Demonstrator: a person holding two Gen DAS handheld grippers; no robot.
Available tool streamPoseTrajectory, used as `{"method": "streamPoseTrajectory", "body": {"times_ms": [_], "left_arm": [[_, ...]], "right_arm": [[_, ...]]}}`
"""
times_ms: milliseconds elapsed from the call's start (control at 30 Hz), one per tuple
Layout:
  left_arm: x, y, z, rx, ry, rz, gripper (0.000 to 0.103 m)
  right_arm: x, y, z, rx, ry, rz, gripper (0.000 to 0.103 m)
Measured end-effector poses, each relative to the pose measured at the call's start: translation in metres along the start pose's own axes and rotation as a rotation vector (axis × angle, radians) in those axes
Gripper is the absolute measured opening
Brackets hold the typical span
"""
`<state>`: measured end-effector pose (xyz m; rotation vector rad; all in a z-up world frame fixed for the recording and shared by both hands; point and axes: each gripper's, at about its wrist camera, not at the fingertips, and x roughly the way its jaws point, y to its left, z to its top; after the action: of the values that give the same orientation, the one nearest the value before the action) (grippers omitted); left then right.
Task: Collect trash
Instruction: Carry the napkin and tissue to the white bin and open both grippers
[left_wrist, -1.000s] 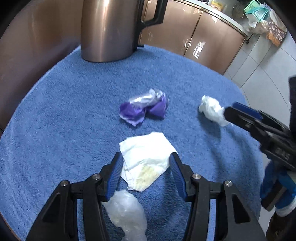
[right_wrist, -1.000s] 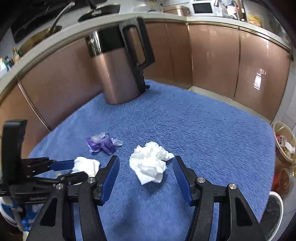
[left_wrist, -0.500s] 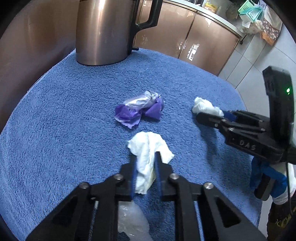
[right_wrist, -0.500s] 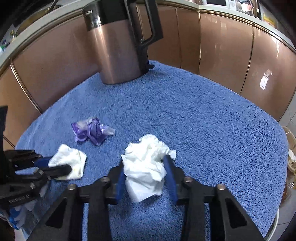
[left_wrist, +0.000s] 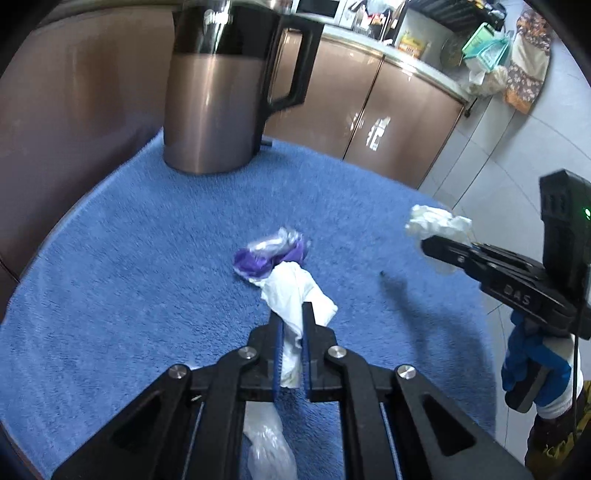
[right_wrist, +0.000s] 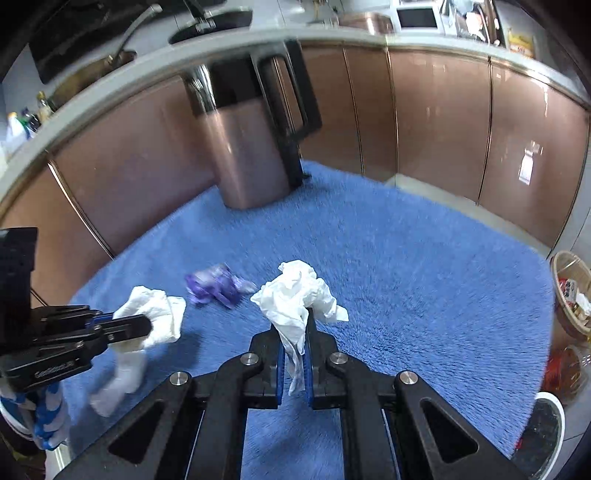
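Note:
My left gripper (left_wrist: 291, 314) is shut on a white stained napkin (left_wrist: 295, 288) and holds it above the blue towel (left_wrist: 129, 295). My right gripper (right_wrist: 293, 317) is shut on a crumpled white tissue (right_wrist: 295, 291), also lifted. Each gripper shows in the other view: the right one (left_wrist: 428, 242) with its tissue (left_wrist: 436, 221), the left one (right_wrist: 144, 325) with its napkin (right_wrist: 155, 317). A purple wrapper (left_wrist: 269, 253) lies on the towel between them, also in the right wrist view (right_wrist: 216, 286). A clear plastic scrap (left_wrist: 267, 443) lies under the left gripper.
A copper kettle (left_wrist: 214, 103) stands at the towel's far edge, also in the right wrist view (right_wrist: 251, 147). Brown cabinets (right_wrist: 443, 122) run behind. A basket with trash (right_wrist: 570, 291) and a white bin (right_wrist: 543, 432) sit on the floor at the right.
Both grippers closed on their paper pieces and have lifted them off the towel. The views have tilted upward.

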<state>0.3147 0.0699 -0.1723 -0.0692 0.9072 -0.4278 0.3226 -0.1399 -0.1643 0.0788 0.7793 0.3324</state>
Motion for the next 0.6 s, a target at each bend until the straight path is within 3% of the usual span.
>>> {"method": "streamPoseTrajectory", "body": {"times_ms": [333,600], "left_arm": [[-0.105,-0.030,0.004,0.025,-0.188,0.013,0.007],[-0.161,-0.061,-0.007,0.044,-0.280,0.012,0.007]], "right_arm": [[-0.122,0.033,-0.010,-0.032,-0.182,0.009,0.008],[-0.213,0.034,-0.039,-0.009,-0.310,-0.020,0.008]]}}
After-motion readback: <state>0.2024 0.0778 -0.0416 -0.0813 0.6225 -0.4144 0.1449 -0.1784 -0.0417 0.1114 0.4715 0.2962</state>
